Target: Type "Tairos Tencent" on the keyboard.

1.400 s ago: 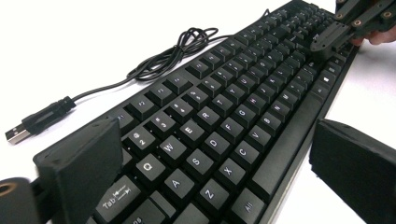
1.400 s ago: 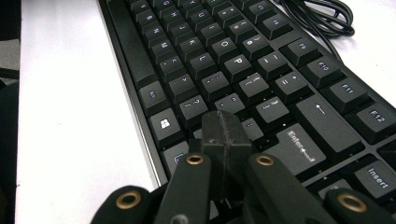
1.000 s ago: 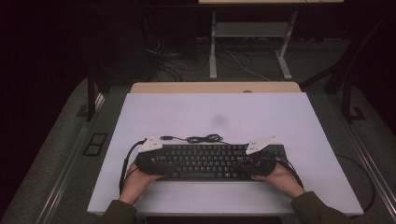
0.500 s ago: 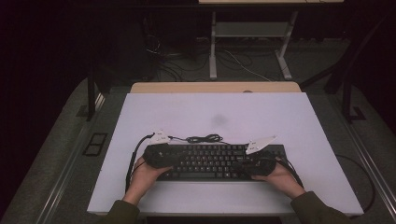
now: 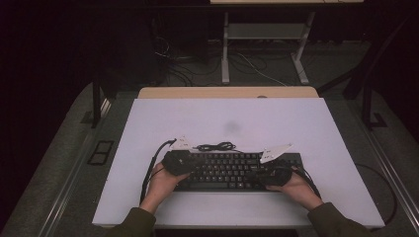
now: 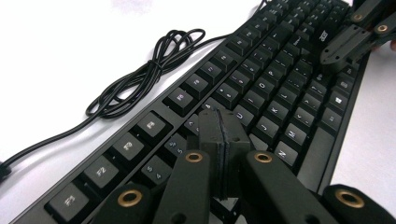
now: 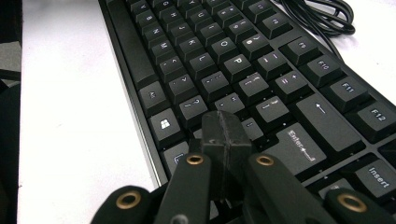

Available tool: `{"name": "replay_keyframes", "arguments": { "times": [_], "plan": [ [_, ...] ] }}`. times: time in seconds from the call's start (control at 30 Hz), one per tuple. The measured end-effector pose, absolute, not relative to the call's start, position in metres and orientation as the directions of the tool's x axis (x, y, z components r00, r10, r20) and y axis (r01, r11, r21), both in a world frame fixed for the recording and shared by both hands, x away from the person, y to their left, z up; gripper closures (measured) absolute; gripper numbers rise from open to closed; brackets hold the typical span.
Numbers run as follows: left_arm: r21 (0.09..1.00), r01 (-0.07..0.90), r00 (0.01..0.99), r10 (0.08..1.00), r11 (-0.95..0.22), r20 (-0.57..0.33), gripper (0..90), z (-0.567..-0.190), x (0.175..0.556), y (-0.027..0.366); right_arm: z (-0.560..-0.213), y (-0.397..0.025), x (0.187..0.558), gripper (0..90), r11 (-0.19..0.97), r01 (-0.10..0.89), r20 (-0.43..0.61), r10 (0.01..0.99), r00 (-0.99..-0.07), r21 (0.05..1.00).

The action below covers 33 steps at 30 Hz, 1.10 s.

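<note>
Now | white surface [image 5: 296,118] is big | keyboard [image 5: 232,170] lies long, side to side, near me | my left fingers [image 6: 219,140] pressed together, empty, over its left keys | my right fingers [image 7: 224,135] pressed together, empty, over its right keys.

Black keyboard [image 5: 232,170] with white legends, black cable [image 6: 140,74], white tabletop [image 5: 247,123].
</note>
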State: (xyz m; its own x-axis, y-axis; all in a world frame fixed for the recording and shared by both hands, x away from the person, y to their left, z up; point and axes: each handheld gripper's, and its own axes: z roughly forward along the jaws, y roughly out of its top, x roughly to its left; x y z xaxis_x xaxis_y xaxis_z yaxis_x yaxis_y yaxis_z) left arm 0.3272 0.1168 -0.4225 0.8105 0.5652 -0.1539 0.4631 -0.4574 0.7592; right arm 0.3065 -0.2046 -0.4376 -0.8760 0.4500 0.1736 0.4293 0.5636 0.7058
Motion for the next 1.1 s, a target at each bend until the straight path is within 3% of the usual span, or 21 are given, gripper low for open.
{"name": "replay_keyframes", "arguments": {
  "times": [1.1],
  "plan": [
    [0.705,0.463,0.829,0.545,-0.538,-0.129,88.6,-0.4313,0.3317,0.1057,-0.4376,-0.2046,0.3065,89.6,0.561,0.436,0.179,0.453,-0.873,0.704]
  ]
}}
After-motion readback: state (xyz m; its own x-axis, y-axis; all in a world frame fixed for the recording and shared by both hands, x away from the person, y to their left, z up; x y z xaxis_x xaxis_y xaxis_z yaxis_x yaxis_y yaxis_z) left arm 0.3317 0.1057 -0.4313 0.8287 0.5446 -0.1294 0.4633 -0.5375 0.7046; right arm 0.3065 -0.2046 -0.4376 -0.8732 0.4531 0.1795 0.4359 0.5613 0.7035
